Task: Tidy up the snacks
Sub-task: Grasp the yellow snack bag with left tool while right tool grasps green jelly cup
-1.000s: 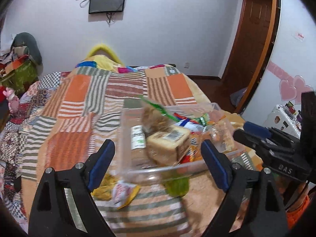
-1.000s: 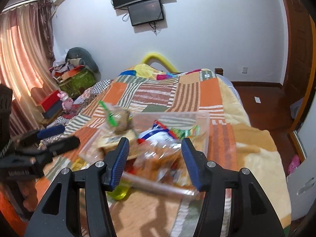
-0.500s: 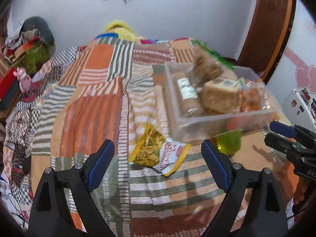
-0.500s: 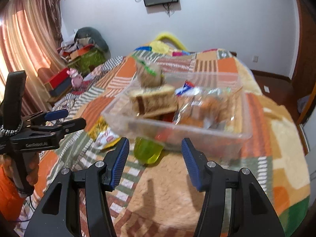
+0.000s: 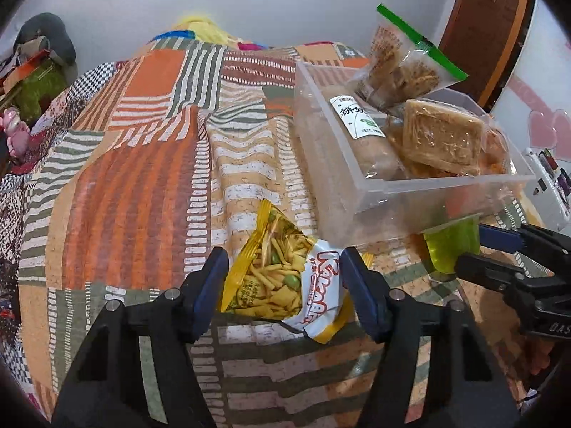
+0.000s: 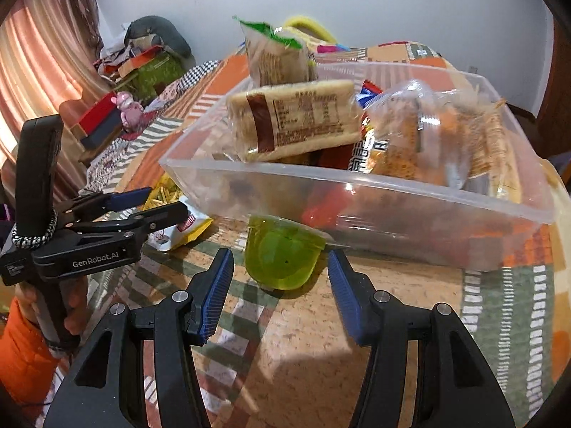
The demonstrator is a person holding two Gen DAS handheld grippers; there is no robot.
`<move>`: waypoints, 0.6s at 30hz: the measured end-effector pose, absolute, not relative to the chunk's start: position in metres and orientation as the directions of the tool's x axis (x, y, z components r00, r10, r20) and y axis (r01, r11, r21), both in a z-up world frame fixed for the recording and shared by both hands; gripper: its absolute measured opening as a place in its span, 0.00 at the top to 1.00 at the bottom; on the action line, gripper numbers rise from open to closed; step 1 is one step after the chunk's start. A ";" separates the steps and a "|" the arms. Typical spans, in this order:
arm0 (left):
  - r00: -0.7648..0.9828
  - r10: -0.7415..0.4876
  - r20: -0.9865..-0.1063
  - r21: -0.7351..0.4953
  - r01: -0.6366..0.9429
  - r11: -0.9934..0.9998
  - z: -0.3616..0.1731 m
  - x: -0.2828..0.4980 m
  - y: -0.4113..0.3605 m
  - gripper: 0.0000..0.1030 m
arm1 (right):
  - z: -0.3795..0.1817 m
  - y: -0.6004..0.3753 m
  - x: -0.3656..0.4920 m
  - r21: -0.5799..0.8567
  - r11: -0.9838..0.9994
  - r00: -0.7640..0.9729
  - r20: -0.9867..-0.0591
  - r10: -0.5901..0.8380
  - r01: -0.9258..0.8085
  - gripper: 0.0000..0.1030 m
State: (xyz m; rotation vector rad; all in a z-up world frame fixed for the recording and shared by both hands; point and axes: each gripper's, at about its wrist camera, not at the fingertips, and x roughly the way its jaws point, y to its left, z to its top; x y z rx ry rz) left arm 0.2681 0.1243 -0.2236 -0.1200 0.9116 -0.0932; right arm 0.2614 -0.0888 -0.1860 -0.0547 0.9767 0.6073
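A clear plastic bin (image 5: 385,192) (image 6: 357,196) full of wrapped snacks sits on the patchwork bed. A yellow-and-white snack packet (image 5: 285,281) (image 6: 178,228) lies on the quilt in front of it. My left gripper (image 5: 283,290) is open, its fingers on either side of the packet. A green jelly cup (image 6: 282,253) (image 5: 451,249) lies against the bin's front wall. My right gripper (image 6: 280,296) is open, its fingers either side of the cup and just short of it.
The patchwork quilt (image 5: 142,164) stretches left and back. A zip bag (image 5: 399,60) and a wrapped cake (image 6: 292,117) stick up out of the bin. Clutter and a pink toy (image 6: 128,107) lie beside the bed at left. A wooden door (image 5: 489,25) stands at right.
Both grippers have dropped lower and moved in: the left onto the snack packet, the right onto the jelly cup. The left jaws now stand narrower. The bin has not moved.
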 end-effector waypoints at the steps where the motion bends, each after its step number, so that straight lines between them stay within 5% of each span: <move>1: 0.612 -0.134 -0.779 -0.142 0.035 0.989 -0.224 0.267 0.124 0.40 | -0.186 -0.087 0.261 0.221 0.833 0.407 -0.791 0.457 -0.506 0.50; 18: 0.634 -0.137 -0.761 -0.150 0.033 0.988 -0.197 0.217 0.119 0.95 | -0.184 -0.088 0.252 0.233 0.834 0.405 -0.789 0.463 -0.500 0.58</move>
